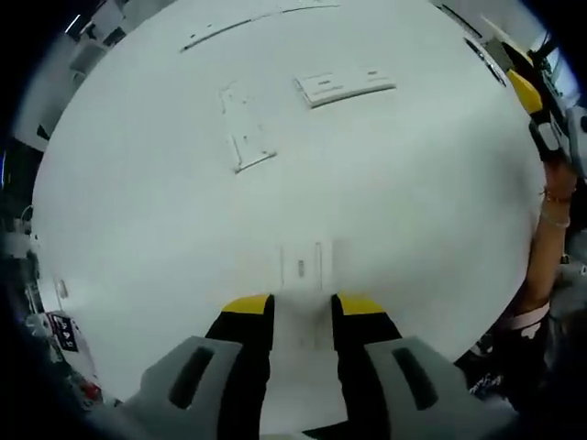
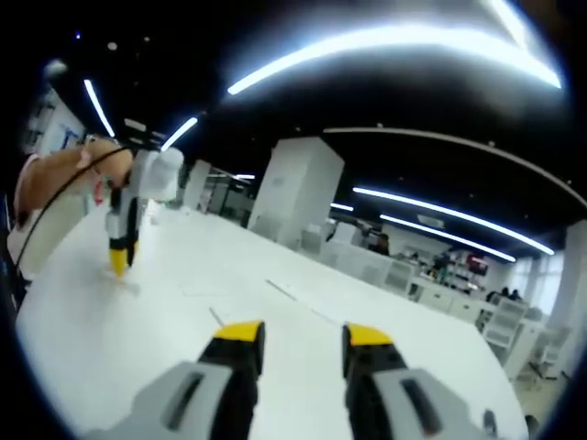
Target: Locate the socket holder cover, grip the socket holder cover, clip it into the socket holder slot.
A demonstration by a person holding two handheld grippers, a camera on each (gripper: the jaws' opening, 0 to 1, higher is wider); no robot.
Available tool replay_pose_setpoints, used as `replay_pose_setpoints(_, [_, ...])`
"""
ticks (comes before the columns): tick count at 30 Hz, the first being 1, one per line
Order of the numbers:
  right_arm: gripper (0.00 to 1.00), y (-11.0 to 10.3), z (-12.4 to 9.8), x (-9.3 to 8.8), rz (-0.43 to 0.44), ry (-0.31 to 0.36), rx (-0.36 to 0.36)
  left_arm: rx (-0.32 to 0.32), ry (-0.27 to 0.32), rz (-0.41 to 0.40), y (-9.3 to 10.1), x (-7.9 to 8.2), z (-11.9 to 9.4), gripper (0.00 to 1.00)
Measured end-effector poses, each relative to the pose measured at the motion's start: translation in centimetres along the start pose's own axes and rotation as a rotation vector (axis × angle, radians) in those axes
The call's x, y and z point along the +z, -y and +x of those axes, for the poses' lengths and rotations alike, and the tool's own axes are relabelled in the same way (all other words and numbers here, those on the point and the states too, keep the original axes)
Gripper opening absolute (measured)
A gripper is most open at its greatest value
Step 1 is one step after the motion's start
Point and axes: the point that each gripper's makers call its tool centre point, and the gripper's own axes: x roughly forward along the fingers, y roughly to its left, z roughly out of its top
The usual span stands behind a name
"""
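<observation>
While your left gripper [image 1: 303,307] hangs with jaws narrowly parted and empty over the white table [image 1: 413,211], a small white socket part [image 1: 304,264] lies just ahead, another cover [image 1: 344,86] and a frame [image 1: 246,128] farther off. White on white, you could grab the wrong piece. In the right gripper view, your right gripper [image 2: 298,335] is likewise parted and empty, tilted up toward the room, so any blind reach could knock the parts.

Long white ceiling light strips [image 2: 394,41] glare overhead; the broad white matte surface [image 1: 404,211] looks evenly bright, softly blurred, bowed at edges.
</observation>
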Motion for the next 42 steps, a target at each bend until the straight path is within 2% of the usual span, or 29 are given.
replay_pose_setpoints(4, [0.36,0.0,-0.1,0.0,0.002,0.004,0.001,0.001,0.045,-0.032,-0.5,1.6,-0.3,0.26])
replay_pose_setpoints(12, [0.36,0.0,-0.3,-0.3,0.004,0.002,-0.003,0.000,0.061,-0.082,-1.0,2.6,0.3,0.26])
replay_pose_setpoints(17, [0.36,0.1,-0.4,-0.2,0.004,0.004,-0.005,-0.019,0.051,-0.103,-0.8,2.7,0.8,0.26])
replay_pose_setpoints(20, [0.36,0.2,-0.5,-0.2,0.002,0.003,-0.007,-0.030,0.044,-0.128,-1.2,3.4,0.9,0.26])
replay_pose_setpoints(25, [0.36,0.4,-0.6,0.0,0.005,0.009,-0.010,-0.003,0.023,-0.155,-2.3,3.9,1.3,0.26])
replay_pose_setpoints(32, [0.36,0.3,-0.6,0.5,0.010,0.019,-0.010,0.005,-0.012,-0.164,-2.4,4.0,2.3,0.26])
replay_pose_setpoints(42, [0.36,0.3,-0.5,0.7,0.007,0.023,-0.019,0.034,-0.030,-0.156,-2.7,4.1,2.6,0.26])
